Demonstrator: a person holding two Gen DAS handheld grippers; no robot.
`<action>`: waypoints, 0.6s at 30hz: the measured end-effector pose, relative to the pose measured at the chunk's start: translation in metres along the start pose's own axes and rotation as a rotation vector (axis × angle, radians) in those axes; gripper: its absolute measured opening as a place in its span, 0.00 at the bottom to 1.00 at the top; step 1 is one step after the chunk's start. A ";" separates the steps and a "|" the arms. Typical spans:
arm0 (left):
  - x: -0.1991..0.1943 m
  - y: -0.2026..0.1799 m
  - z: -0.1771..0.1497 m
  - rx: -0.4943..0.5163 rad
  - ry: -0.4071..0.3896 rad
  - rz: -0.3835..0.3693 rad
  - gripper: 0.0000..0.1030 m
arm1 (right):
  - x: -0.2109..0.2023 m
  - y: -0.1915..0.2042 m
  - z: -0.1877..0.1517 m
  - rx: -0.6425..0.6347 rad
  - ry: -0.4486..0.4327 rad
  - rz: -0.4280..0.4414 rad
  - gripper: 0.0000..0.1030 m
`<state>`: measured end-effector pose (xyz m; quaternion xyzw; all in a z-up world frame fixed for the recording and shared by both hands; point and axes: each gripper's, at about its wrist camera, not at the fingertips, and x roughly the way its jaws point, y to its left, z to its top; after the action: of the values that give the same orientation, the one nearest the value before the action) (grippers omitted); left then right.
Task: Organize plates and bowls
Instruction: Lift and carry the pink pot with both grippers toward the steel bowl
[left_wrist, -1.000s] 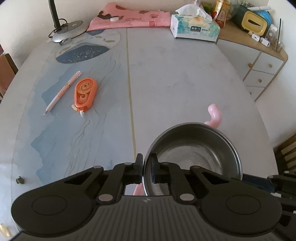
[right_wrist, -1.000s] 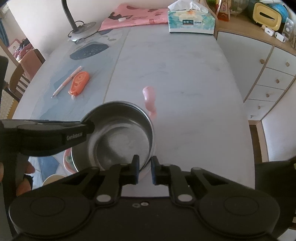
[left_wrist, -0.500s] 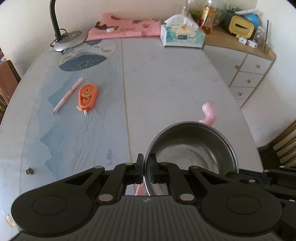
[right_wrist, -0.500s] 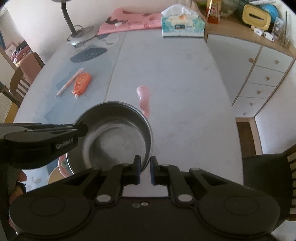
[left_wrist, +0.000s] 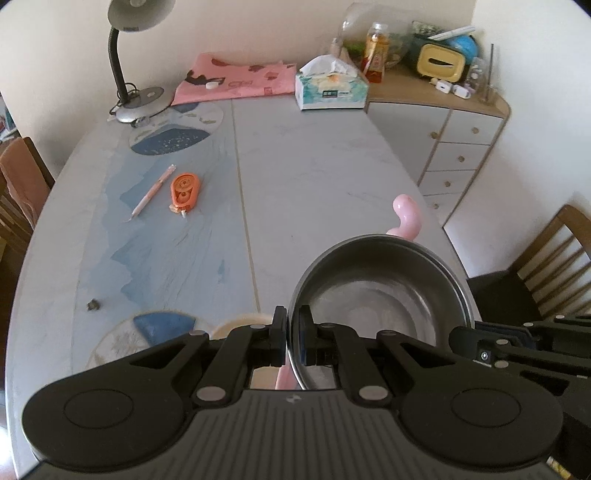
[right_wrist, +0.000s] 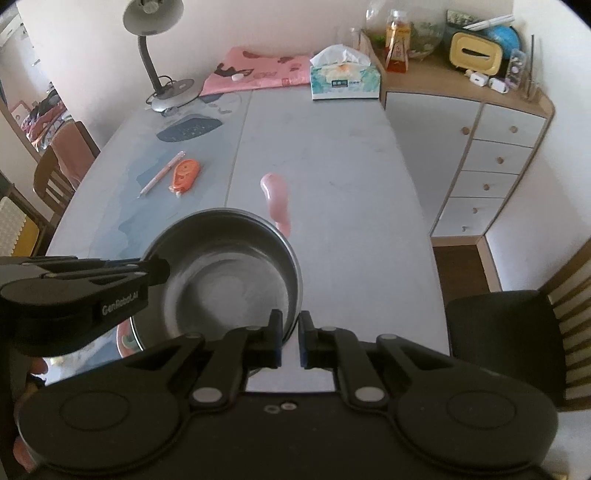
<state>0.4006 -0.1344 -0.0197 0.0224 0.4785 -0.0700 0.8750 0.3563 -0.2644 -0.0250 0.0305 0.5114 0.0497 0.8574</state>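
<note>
Steel bowl, round, smooth, mouth facing up, no long axis, held above the near right of the grey worktop. Clamped at its left rim by the left tool, at its near right rim by the right tool. Glossy pink curved handle just beyond.

Only one text can be read clearly: "GenRobot.AI", in pale letters on the black side of the left hand-held gripper, as the right wrist view shows it. Far behind this gripper, at the back edge of the tabletop, the tissue box carries a dark label with small white characters, but they are too small to read. The bottle beside the tissue box also has a label, too blurred to read.
</note>
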 end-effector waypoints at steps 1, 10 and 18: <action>-0.007 -0.001 -0.006 0.007 0.001 -0.004 0.05 | -0.007 0.002 -0.006 0.004 -0.005 -0.005 0.08; -0.068 -0.006 -0.069 0.062 0.014 -0.025 0.05 | -0.058 0.017 -0.067 0.038 -0.019 -0.031 0.07; -0.098 -0.004 -0.126 0.092 0.033 -0.044 0.05 | -0.081 0.031 -0.115 0.060 -0.020 -0.049 0.06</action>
<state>0.2425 -0.1149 -0.0054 0.0532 0.4897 -0.1110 0.8632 0.2150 -0.2430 -0.0054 0.0443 0.5046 0.0130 0.8621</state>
